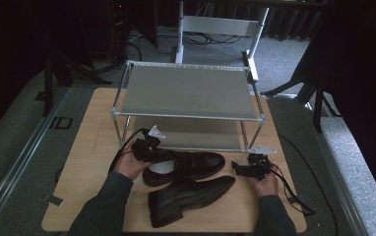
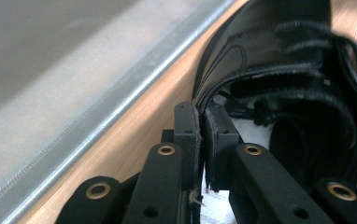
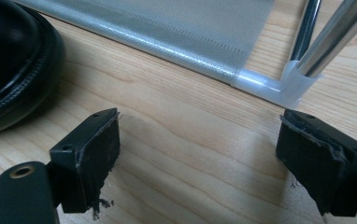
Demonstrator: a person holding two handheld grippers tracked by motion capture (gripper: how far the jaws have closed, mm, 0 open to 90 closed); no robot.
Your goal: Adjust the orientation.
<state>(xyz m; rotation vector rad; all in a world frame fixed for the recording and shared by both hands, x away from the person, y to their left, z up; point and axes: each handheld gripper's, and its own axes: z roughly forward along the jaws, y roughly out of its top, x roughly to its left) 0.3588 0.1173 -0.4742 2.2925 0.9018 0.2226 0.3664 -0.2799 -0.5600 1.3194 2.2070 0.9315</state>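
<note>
My left tongs (image 1: 152, 142) are closed tight on the rim of the rear shoe (image 1: 186, 165), at the edge of its opening near the heel. In the left gripper view the thin leather edge of that shoe (image 2: 270, 79) is pinched between my two pads (image 2: 187, 126), with the laces and the white lining just beyond them. The low shelf of the rack (image 2: 74, 84) runs close alongside these tongs, with a strip of bare table (image 2: 144, 121) between.

My right tongs (image 1: 241, 168) are spread wide and grip nothing. They sit low over the table (image 3: 186, 140), just past the toe of the rear shoe (image 3: 13, 65), which lies off one jaw. The rack's corner foot (image 3: 293, 86) stands just ahead of the other jaw.

The second shoe (image 1: 188, 196) lies on its side, nearer to me than both tongs, between my two hands and touching the rear shoe. The rack (image 1: 186, 91) stands beyond both tongs.
</note>
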